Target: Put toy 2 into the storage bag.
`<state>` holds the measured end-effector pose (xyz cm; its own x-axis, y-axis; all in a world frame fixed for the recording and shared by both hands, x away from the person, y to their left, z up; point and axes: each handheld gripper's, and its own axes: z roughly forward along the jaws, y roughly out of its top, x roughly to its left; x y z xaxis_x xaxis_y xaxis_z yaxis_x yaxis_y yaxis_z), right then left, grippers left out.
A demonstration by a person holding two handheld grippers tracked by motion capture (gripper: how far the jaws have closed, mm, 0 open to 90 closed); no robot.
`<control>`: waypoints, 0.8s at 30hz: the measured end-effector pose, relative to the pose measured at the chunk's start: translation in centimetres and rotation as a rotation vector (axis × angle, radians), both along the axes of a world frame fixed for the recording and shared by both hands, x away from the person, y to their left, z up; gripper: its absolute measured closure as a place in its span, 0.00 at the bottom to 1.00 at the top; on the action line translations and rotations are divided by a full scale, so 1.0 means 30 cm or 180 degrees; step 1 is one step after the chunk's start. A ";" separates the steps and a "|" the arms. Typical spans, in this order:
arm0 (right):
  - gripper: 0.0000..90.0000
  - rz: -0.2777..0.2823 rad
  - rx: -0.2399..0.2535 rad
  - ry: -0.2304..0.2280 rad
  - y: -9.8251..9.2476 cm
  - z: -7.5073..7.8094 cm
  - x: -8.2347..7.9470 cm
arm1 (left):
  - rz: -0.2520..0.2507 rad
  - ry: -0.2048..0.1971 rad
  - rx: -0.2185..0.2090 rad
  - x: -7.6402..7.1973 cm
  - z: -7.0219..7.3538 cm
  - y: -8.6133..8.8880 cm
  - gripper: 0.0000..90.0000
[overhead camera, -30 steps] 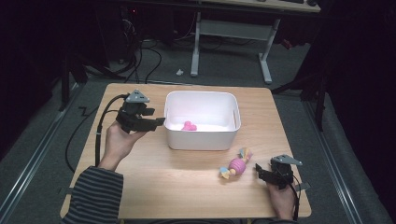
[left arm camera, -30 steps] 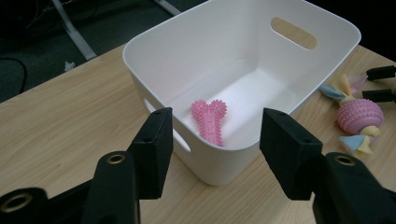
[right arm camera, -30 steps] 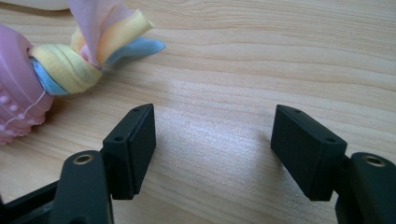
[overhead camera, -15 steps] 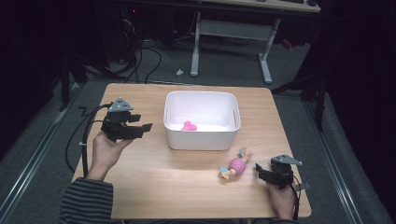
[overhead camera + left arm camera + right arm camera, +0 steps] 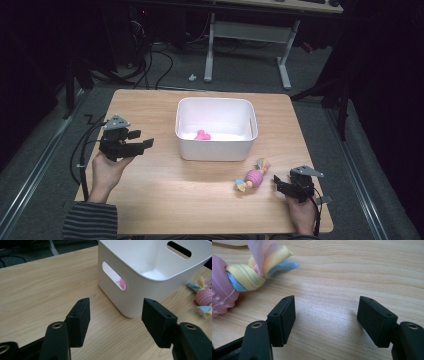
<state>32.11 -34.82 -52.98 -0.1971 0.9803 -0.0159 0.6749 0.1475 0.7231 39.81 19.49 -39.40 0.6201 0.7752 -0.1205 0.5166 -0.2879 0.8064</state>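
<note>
A white bin (image 5: 215,150) stands mid-table with a small pink toy (image 5: 202,135) lying inside. In front of it, to the right, a pink candy-shaped toy (image 5: 253,177) with pastel cloth ends lies on the wood. My left gripper (image 5: 144,140) hovers left of the bin, aimed at it; its jaws have just been opening and nothing is between them. In the left gripper view, the left gripper (image 5: 115,315) faces the bin's corner (image 5: 135,297), and the pink toy (image 5: 122,283) shows through the handle slot. My right gripper (image 5: 325,317) rests open just right of the candy toy (image 5: 244,277).
The wooden table (image 5: 150,195) has bare room at the front and left. Black cables (image 5: 82,155) trail off its left edge. Past the far edge a desk frame (image 5: 250,35) and more cables stand on the floor.
My left hand has drawn back from the bin's left side, moving left and lower over the table, and its jaws stand wider. The right hand and both toys have stayed put.
</note>
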 end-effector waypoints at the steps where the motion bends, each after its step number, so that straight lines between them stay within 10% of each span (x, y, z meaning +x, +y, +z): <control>1: 0.35 -0.0001 0.0000 0.0002 0.000 0.000 0.000 | 0.0004 0.0003 -0.0014 -0.004 -0.005 0.004 0.44; 24: 0.35 0.0009 -0.0001 -0.0003 0.000 0.000 0.001 | 0.0234 0.0205 -0.0133 -0.061 -0.240 0.011 0.41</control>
<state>32.13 -34.82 -52.99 -0.1998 0.9797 -0.0166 0.6738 0.1497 0.7236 37.98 19.81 -46.58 0.5516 0.8118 -0.1915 0.5863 -0.2140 0.7813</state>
